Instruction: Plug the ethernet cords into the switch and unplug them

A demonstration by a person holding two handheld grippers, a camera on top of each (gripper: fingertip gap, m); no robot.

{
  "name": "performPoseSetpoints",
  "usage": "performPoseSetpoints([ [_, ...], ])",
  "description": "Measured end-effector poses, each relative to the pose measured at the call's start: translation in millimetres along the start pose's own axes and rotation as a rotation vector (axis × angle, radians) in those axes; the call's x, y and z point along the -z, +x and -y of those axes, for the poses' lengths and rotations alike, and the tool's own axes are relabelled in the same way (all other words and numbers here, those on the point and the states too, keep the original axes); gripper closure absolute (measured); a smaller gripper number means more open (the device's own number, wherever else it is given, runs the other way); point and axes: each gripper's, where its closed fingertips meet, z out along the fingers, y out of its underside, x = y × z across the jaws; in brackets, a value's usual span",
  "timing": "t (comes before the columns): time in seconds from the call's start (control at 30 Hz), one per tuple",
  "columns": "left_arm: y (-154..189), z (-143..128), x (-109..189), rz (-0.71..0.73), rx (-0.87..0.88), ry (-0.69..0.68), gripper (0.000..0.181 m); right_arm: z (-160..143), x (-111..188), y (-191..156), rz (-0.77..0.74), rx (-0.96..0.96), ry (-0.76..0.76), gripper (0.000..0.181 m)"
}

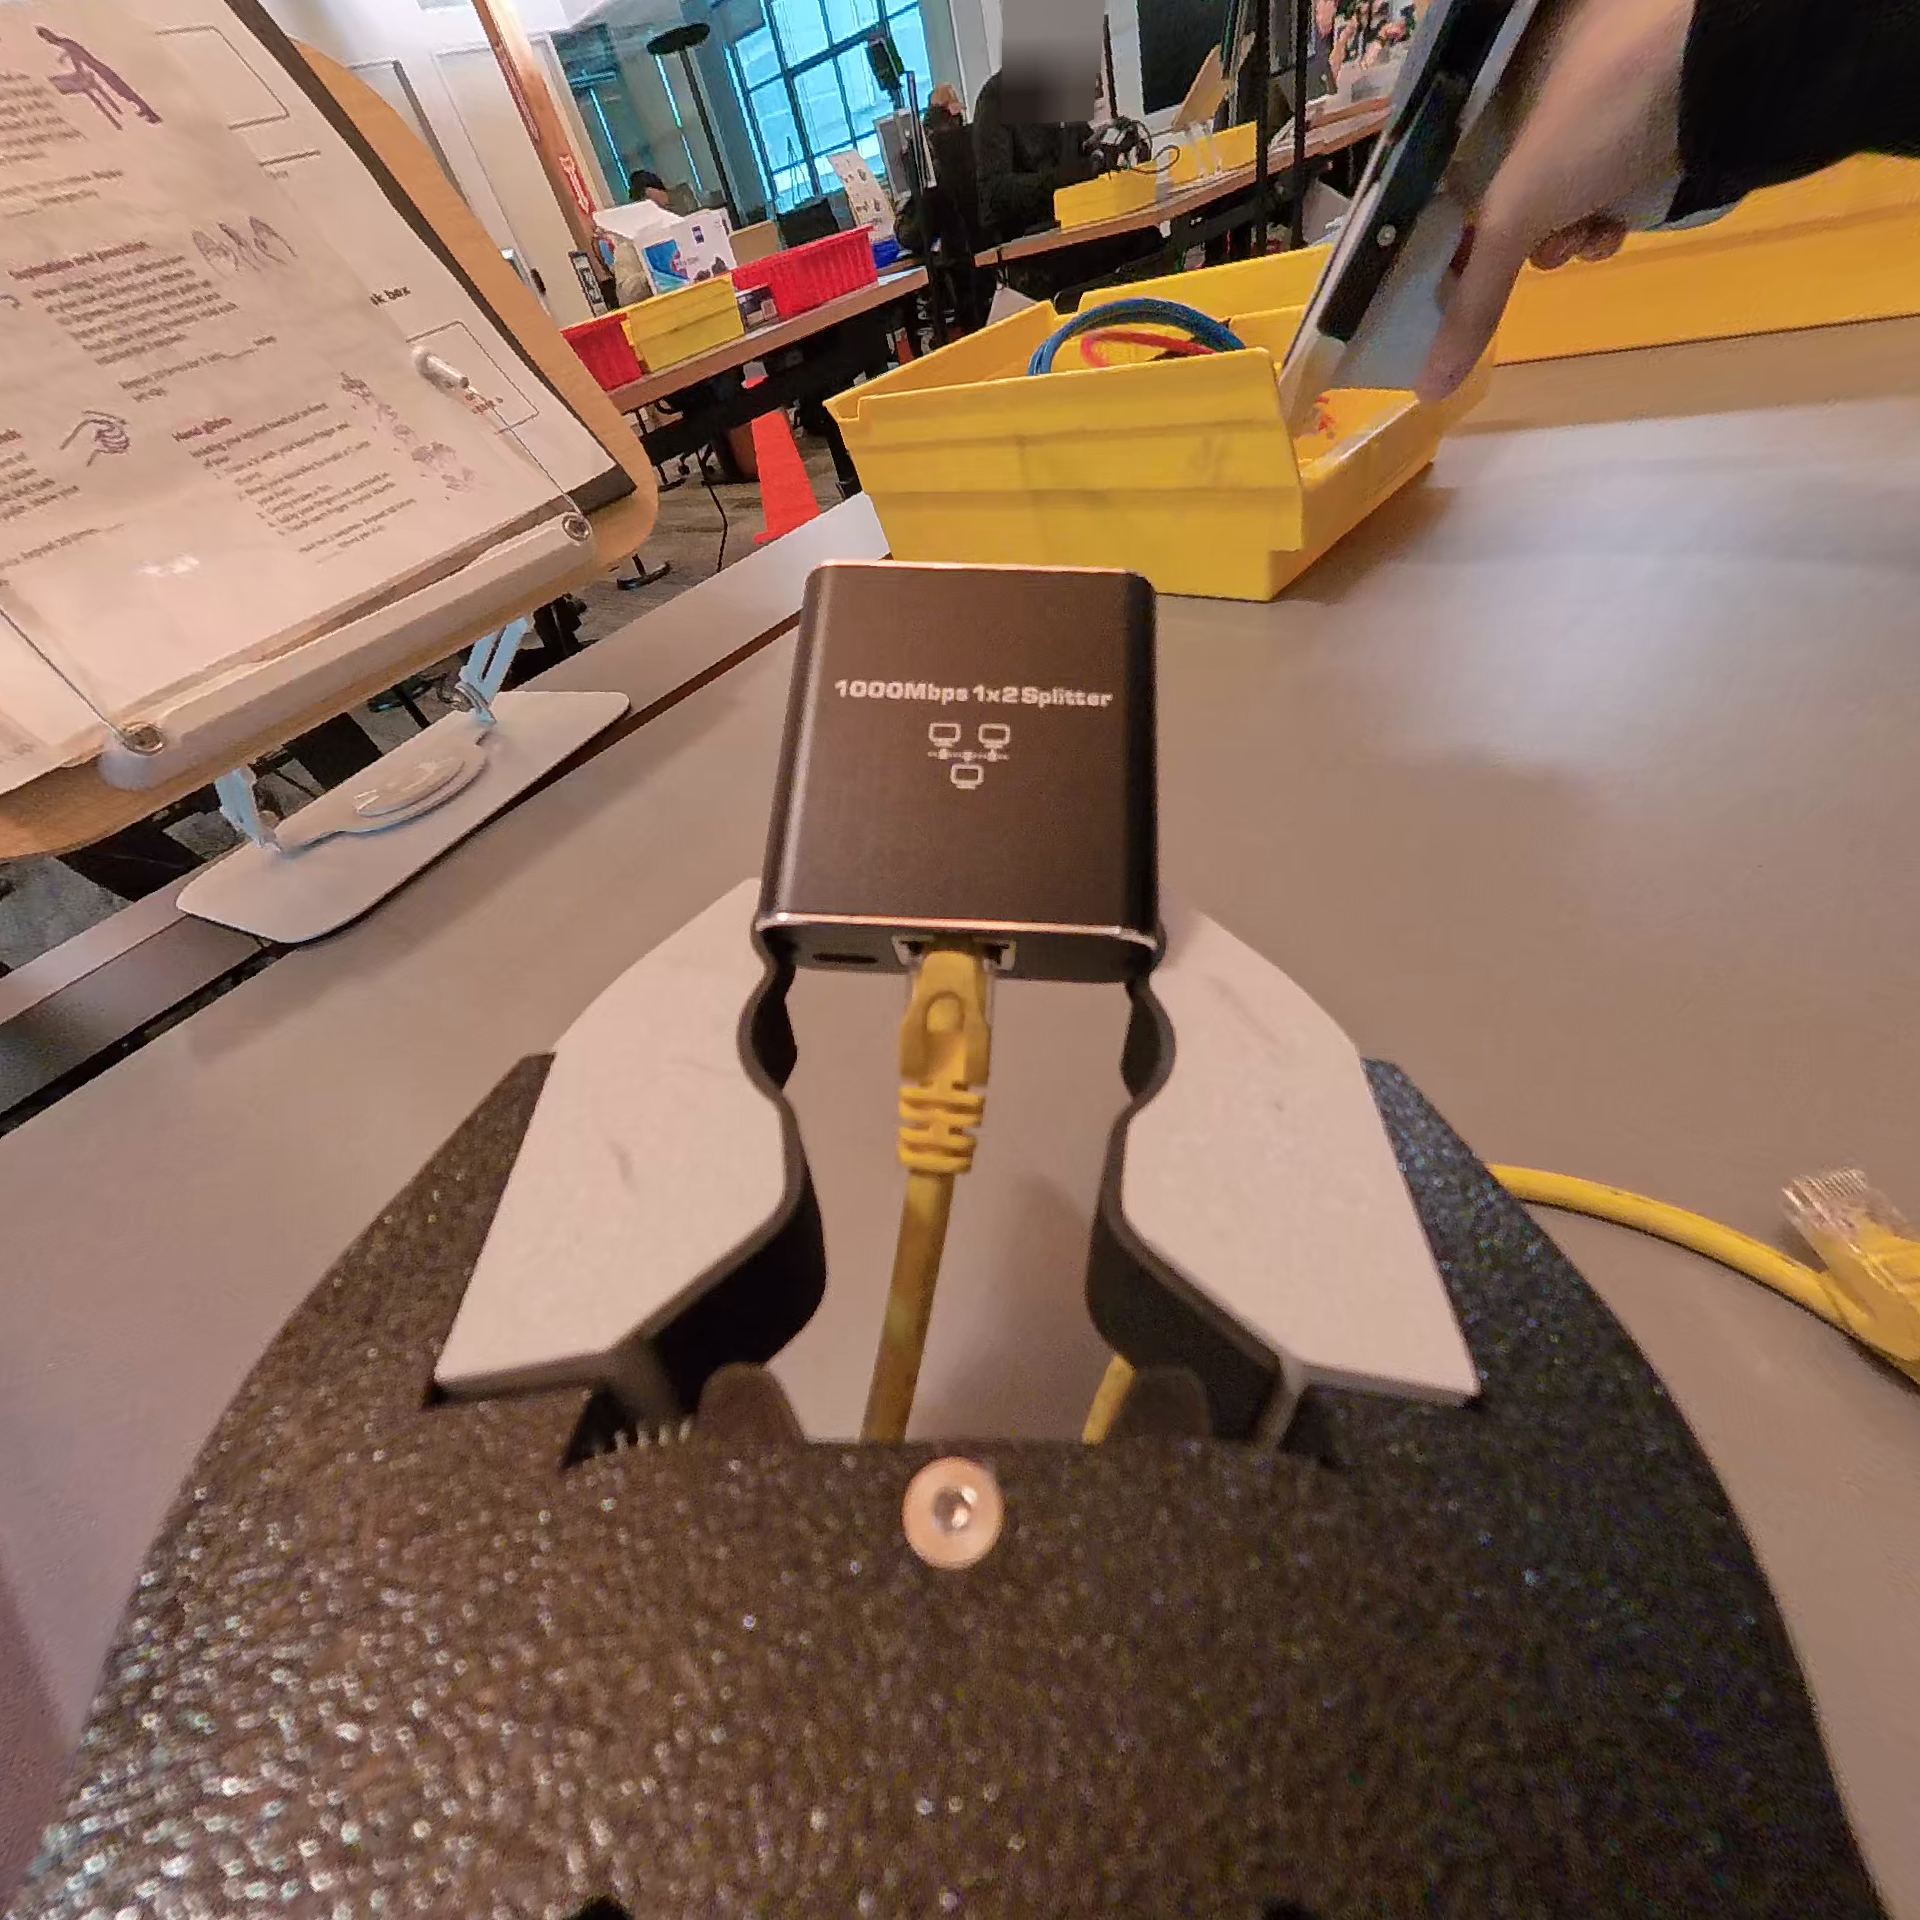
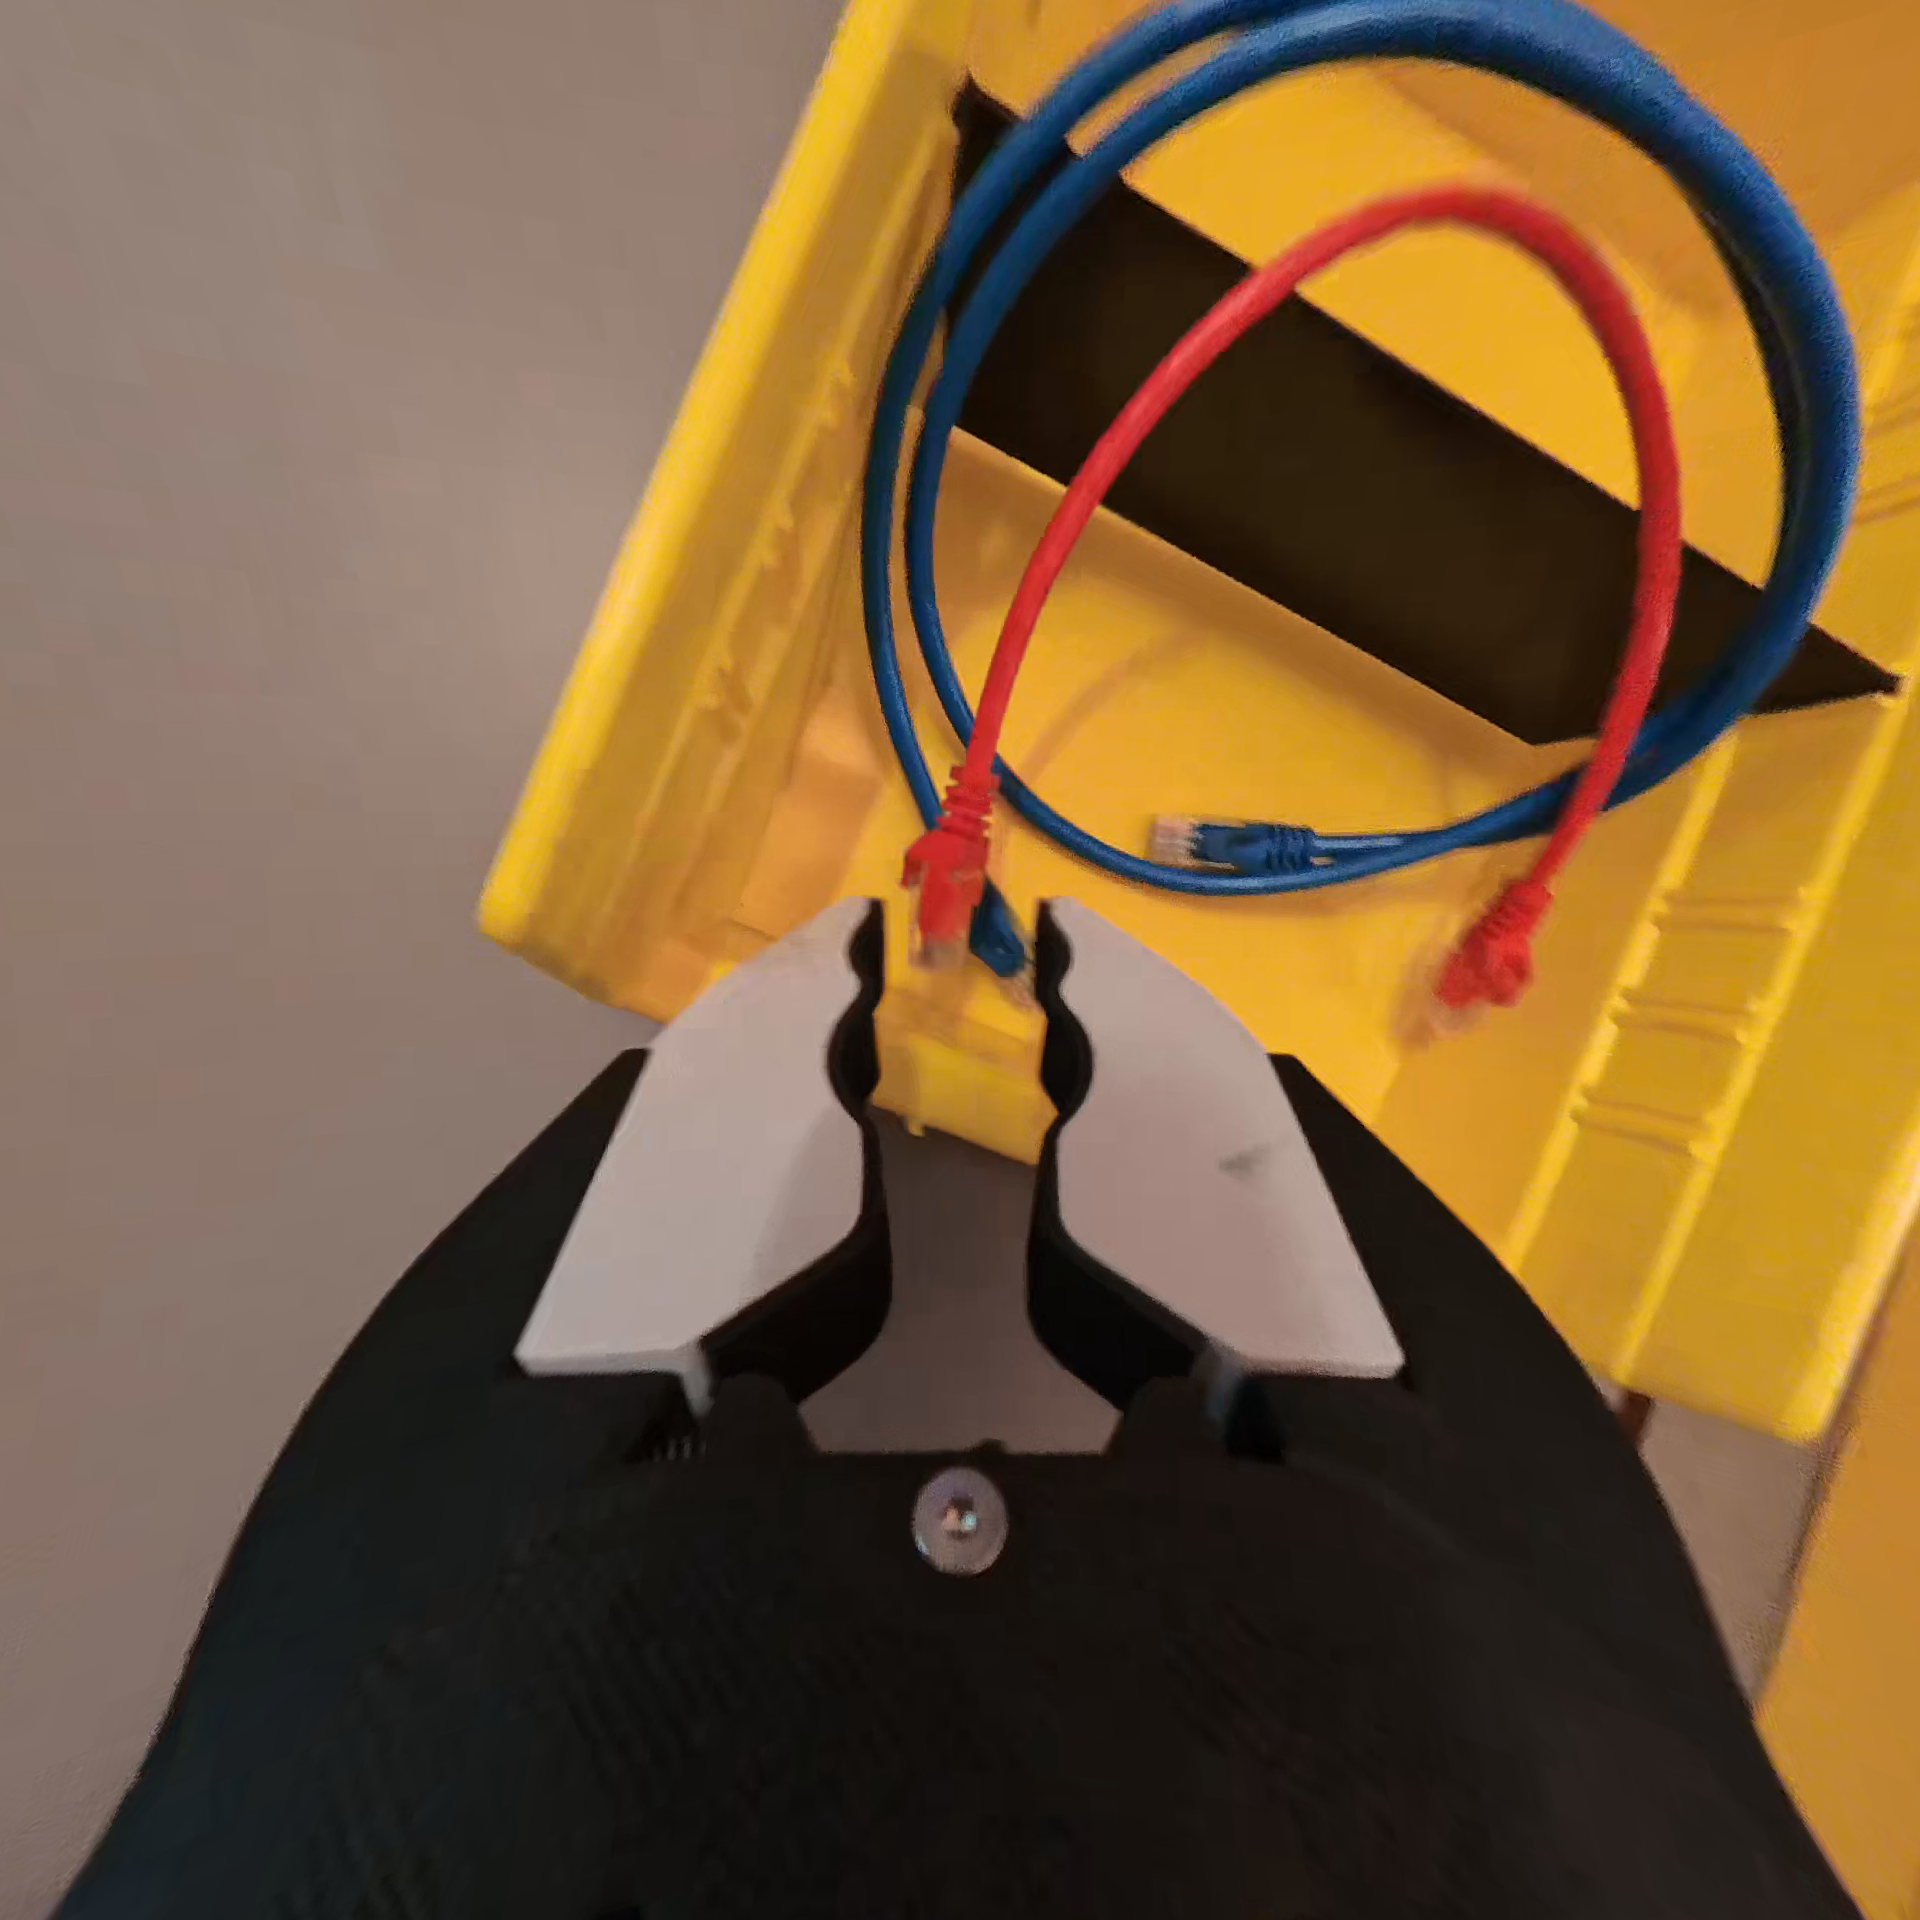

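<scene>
My left gripper [image 1: 956, 966] is shut on the near end of the black switch [image 1: 966, 748], which rests on the grey table. A yellow ethernet cord [image 1: 940, 1049] is plugged into the switch's near port and runs back between my fingers. Its free plug [image 1: 1860, 1247] lies on the table at the right. My right gripper [image 2: 956, 925] is open, pointing down into the yellow bin [image 2: 707, 582]. One plug of the red cord [image 2: 943, 883] lies right at its tips, with a blue plug end beside it. The coiled blue cord [image 2: 1766, 260] lies in the bin too.
A paper sheet on a tilted stand [image 1: 260, 364] with a white base [image 1: 395, 810] stands at the left. The yellow bin [image 1: 1070, 457] sits behind the switch, with a hand [image 1: 1538, 187] holding the right gripper [image 1: 1314, 400] over it. A black divider [image 2: 1351, 468] crosses the bin.
</scene>
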Motion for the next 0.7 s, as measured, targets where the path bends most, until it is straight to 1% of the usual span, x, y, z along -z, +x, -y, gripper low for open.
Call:
performPoseSetpoints([
  [0.1,0,0,1,-0.005,0.008,0.004,0.121,10,15,-12,0.056,-0.028,0.072,0.124],
  [0.17,0,0,1,-0.013,0.01,0.005,0.121,15,35,-24,0.073,-0.018,0.129,0.118],
  [0.2,1,0,1,-0.023,0.007,0.004,0.121,20,46,-40,0.126,0.031,0.173,0.114],
  [0.27,8,-1,0,-0.073,-0.002,-0.005,0.121,21,73,-104,0.363,0.249,0.24,0.106],
  [0.33,17,-2,-1,-0.143,-0.021,-0.016,0.121,19,99,-165,0.482,0.511,0.323,0.098],
  [0.4,30,-3,1,-0.239,-0.043,-0.02,0.121,10,116,-227,0.565,0.775,0.404,0.09],
  [0.47,44,-4,7,-0.344,-0.075,-0.03,0.121,0,120,-275,0.585,0.966,0.452,0.092],
  [0.53,55,-5,15,-0.437,-0.127,-0.053,0.121,-6,117,-309,0.592,1.066,0.464,0.093],
  [0.63,63,-10,26,-0.507,-0.206,-0.104,0.12,-5,115,-339,0.623,1.082,0.503,0.098],
  [0.7,64,-7,30,-0.519,-0.23,-0.106,0.12,-7,107,-347,0.637,1.076,0.467,0.101],
])
